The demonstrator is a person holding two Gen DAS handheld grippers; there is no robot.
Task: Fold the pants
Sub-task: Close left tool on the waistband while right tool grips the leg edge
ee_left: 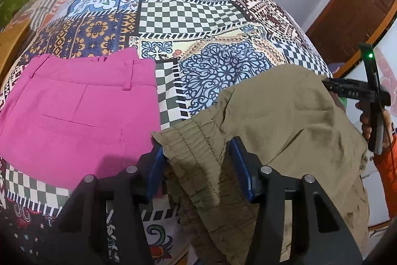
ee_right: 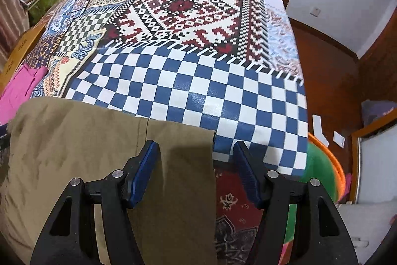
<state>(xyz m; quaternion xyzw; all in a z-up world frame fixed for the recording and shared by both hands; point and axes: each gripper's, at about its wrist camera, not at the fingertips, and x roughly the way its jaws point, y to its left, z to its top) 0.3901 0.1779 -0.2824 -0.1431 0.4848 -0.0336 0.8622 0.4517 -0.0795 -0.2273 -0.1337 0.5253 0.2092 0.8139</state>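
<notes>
On the patterned cloth (ee_left: 198, 11), khaki pants (ee_left: 285, 121) are lying; left gripper (ee_left: 196, 153) and right gripper (ee_right: 196, 153) are both gaping, straddling fabric.

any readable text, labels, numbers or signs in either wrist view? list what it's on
"UAS" or similar, pale embossed letters on the black right gripper body in the left wrist view; blurred, reading uncertain.
Dark marks on the tan cardboard box at the left edge of the right wrist view: too blurred to read.
Nothing else legible.

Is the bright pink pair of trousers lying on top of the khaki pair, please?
No, the bright pink trousers lie flat beside the khaki trousers, with patterned tablecloth between them.
</notes>
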